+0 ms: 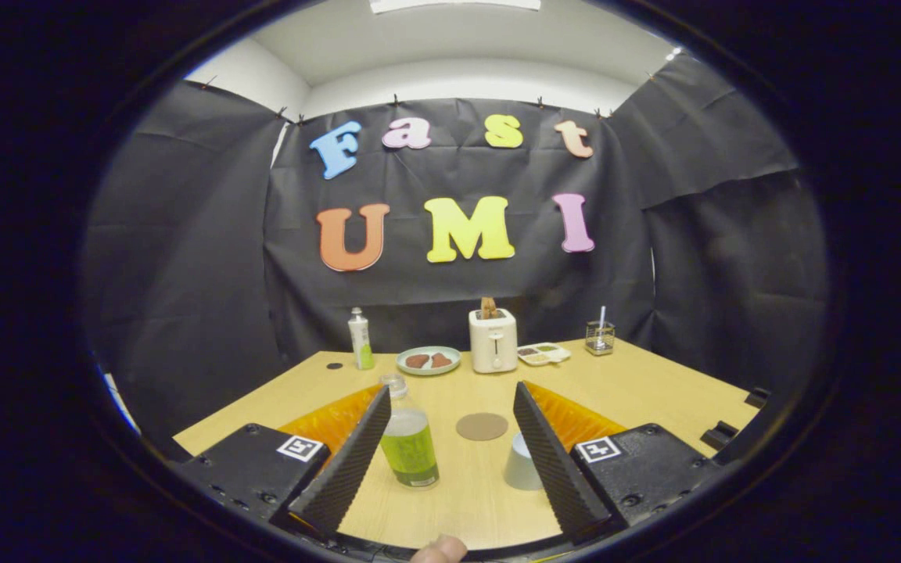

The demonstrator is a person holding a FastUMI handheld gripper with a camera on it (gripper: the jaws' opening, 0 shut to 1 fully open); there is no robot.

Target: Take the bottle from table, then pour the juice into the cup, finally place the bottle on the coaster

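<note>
Black cloth walls, white ceiling above. Pale wood worktop point(638, 383) fills the booth floor. Tongs point(450, 450) spread wide, gripping nothing. Bottle point(409, 434) of green juice upright just inside the left finger, cap off. Toaster point(493, 340) at the far edge, plate point(428, 360) beside it. Cup point(522, 463) against the right finger. Coaster point(482, 426) between bottle and cup, slightly beyond.

Bright overhead light, sharp centre (fisheye-warped edges)
</note>
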